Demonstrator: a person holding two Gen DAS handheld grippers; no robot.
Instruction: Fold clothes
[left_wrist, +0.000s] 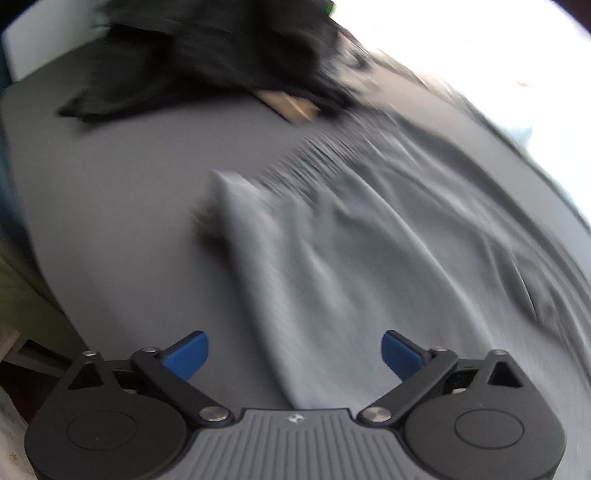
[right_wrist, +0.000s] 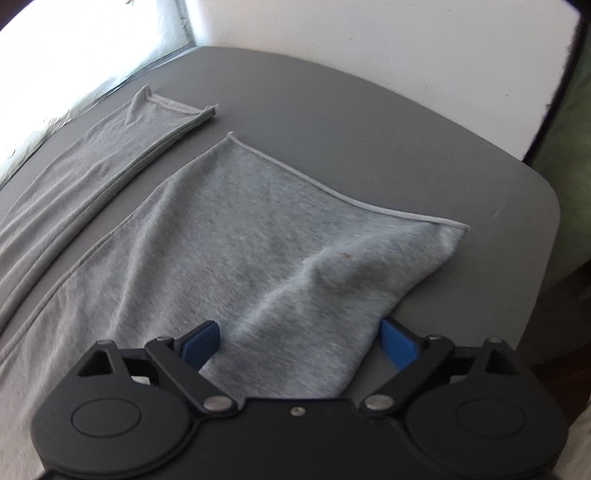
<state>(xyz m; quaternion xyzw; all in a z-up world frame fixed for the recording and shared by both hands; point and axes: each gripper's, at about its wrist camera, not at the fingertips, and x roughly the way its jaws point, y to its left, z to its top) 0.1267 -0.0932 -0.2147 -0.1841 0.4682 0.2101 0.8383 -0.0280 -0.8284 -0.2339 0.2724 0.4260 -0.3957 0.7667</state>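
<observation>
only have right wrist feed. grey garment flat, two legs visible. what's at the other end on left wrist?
Observer: A black garment pile sits at the far end of the grey table.
Operator: anything else there?
Observer: A tan cardboard-like piece pokes out from under that pile.
Operator: left gripper holding cloth?
Observer: No. The left gripper is open, over the grey garment. That view is motion-blurred.

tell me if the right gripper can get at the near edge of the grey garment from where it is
Probably yes. The right gripper is open, with the grey garment lying flat on the table and its near edge running between the blue fingers. Nothing covers that edge.
</observation>
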